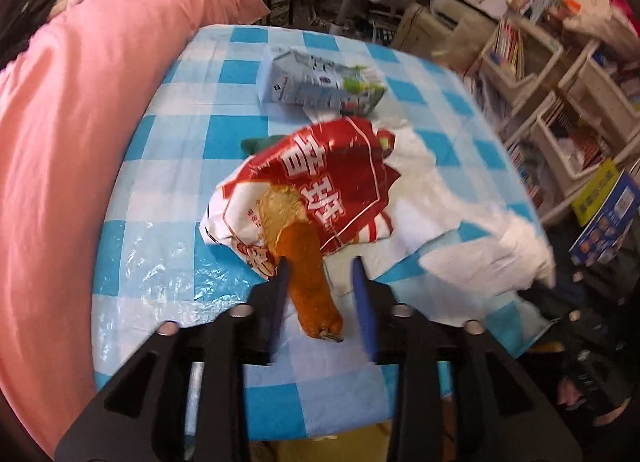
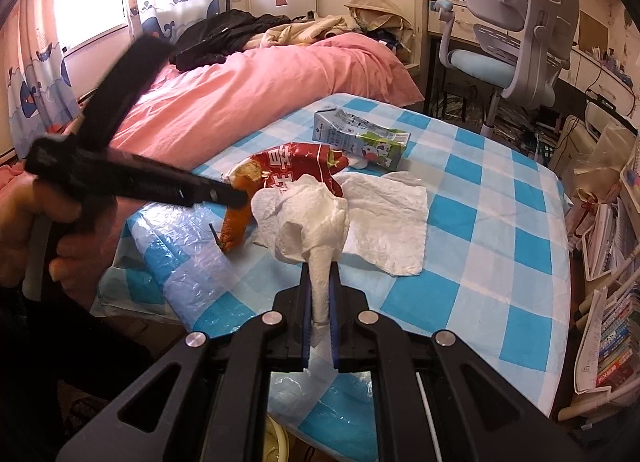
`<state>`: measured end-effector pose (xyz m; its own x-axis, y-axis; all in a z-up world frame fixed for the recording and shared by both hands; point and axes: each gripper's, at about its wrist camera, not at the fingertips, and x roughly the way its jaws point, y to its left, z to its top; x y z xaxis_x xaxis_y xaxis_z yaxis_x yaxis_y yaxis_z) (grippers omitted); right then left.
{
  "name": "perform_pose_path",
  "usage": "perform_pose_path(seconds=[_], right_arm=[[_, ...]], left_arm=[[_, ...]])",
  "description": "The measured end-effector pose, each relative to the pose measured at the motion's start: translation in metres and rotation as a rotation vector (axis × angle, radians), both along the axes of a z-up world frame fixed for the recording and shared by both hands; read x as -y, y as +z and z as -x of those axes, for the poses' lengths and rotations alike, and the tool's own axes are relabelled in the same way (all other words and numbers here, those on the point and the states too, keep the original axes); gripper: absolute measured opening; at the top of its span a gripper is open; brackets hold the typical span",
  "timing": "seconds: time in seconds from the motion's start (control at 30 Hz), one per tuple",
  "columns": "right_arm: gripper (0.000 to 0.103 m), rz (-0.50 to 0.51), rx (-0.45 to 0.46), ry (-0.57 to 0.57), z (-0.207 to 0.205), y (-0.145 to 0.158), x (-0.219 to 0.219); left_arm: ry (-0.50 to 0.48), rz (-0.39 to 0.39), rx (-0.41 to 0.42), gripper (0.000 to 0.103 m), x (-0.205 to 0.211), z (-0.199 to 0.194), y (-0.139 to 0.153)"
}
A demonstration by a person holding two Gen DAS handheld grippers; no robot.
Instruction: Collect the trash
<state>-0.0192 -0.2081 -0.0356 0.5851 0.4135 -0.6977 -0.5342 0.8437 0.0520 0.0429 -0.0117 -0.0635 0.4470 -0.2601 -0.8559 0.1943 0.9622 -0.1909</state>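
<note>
An orange, carrot-like scrap lies on the checked tablecloth, its far end against a crumpled red and white snack bag. My left gripper is open and straddles the scrap; the scrap lies near the left finger and well clear of the right one. In the right wrist view the left gripper comes in from the left, above the scrap. My right gripper is shut on a crumpled white tissue, held above the table. A milk carton lies on its side behind the bag.
A flat white paper towel lies right of the bag. A pink bed borders the table's left side. A grey and blue desk chair stands behind the table, and shelves of books stand to the right.
</note>
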Motion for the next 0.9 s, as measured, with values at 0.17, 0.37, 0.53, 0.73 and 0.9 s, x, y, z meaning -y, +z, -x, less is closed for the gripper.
perform_pose_path(seconds=[0.17,0.37,0.53,0.73,0.9], right_arm=[[0.008,-0.002,-0.002,0.006,0.001,0.0,0.001],[0.008,-0.006,-0.002,0.004,0.0,0.0,0.002],[0.008,-0.004,-0.004,0.004,-0.001,0.0,0.002],[0.008,0.01,-0.005,0.016,-0.001,-0.002,-0.003],[0.008,0.012,-0.005,0.033,0.001,-0.003,-0.007]], left_arm=[[0.02,-0.056,-0.014,0.049,0.006,-0.001,-0.016],[0.016,-0.099,-0.01,0.019,0.011,-0.001,-0.022],[0.047,-0.042,0.094,0.018,0.001,0.008,0.012],[0.06,0.031,0.245,0.018,-0.002,0.018,0.046],[0.068,0.027,0.241,0.018,-0.002,0.017,0.049]])
